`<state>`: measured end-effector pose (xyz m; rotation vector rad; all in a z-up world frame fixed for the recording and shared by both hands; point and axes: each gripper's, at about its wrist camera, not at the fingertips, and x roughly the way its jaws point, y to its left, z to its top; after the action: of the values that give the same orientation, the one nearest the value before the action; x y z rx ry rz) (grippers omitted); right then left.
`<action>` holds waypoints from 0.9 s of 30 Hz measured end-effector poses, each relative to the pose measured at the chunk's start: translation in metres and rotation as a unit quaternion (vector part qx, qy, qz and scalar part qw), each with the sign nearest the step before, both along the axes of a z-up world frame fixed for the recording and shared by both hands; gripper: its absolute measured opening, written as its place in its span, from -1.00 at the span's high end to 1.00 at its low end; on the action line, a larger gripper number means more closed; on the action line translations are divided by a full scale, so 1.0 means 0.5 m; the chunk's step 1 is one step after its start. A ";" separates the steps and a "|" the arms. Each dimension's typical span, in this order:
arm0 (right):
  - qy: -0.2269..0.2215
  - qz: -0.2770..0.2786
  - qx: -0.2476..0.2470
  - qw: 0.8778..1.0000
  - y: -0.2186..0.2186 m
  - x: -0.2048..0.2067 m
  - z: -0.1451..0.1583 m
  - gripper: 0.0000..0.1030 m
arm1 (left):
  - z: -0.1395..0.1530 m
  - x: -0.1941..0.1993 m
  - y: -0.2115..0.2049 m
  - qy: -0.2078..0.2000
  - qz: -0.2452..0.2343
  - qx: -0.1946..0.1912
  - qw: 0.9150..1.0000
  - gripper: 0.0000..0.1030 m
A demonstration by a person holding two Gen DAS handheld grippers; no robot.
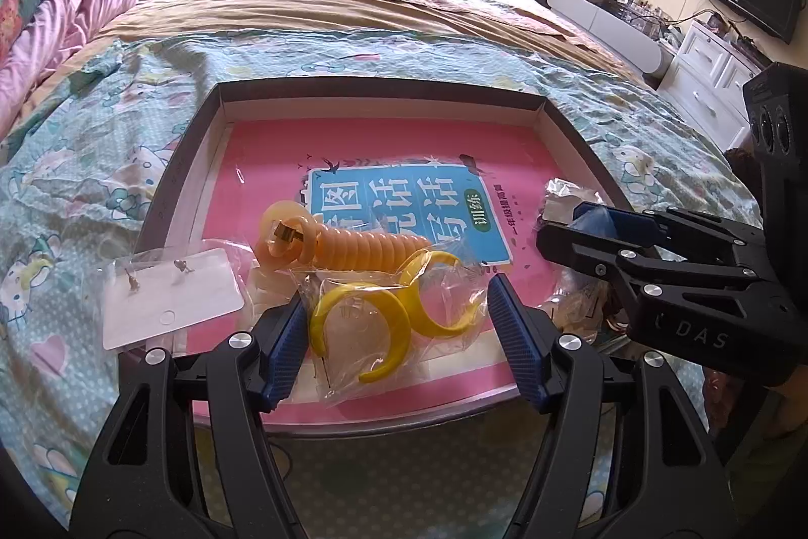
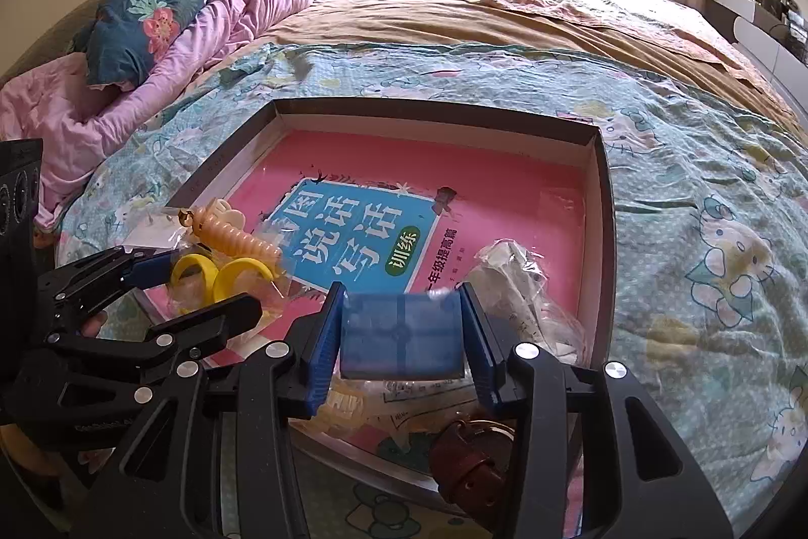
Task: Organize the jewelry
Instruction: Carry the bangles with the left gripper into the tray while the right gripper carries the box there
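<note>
A shallow cardboard box (image 1: 550, 107) lies on the bed with a pink book (image 1: 353, 145) inside. My left gripper (image 1: 399, 337) is open, its jaws on either side of a clear bag of yellow hoop earrings (image 1: 376, 322). An orange spiral hair clip (image 1: 348, 246) lies just beyond. A white earring card (image 1: 166, 294) rests on the box's left rim. My right gripper (image 2: 401, 337) is shut on a small blue box (image 2: 402, 334), held over the box's near right part; it also shows in the left wrist view (image 1: 606, 231). The hoops (image 2: 222, 279) and clip (image 2: 237, 236) show at left.
A crumpled clear bag (image 2: 520, 281) lies in the box's right part. A brown leather strap with a ring (image 2: 469, 463) lies at the near rim. The patterned bedspread (image 2: 707, 210) surrounds the box, with pink bedding (image 2: 151, 74) at far left.
</note>
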<state>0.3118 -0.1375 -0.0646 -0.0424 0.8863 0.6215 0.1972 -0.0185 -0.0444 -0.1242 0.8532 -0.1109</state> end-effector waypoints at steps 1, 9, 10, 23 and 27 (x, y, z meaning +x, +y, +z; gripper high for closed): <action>0.001 -0.001 0.001 1.000 0.000 0.001 0.000 0.15 | 0.000 0.000 -0.001 -0.001 0.000 0.000 1.000 -0.15; 0.002 -0.003 0.003 1.000 -0.008 -0.004 -0.001 0.12 | 0.002 -0.001 -0.006 0.000 -0.002 -0.001 1.000 -0.15; 0.001 -0.005 0.004 1.000 -0.010 -0.005 -0.001 0.10 | 0.002 -0.002 -0.008 0.000 -0.002 -0.001 1.000 -0.15; -0.002 -0.014 0.010 1.000 -0.029 -0.011 0.012 0.04 | 0.005 -0.004 -0.014 0.004 -0.006 -0.003 1.000 -0.24; -0.004 -0.014 0.012 1.000 -0.032 -0.013 0.019 -0.01 | 0.010 -0.009 -0.014 0.005 -0.009 -0.005 1.000 -0.27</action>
<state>0.3052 -0.1534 -0.0549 -0.0114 0.8712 0.6054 0.1925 -0.0255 -0.0393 -0.1266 0.8646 -0.1308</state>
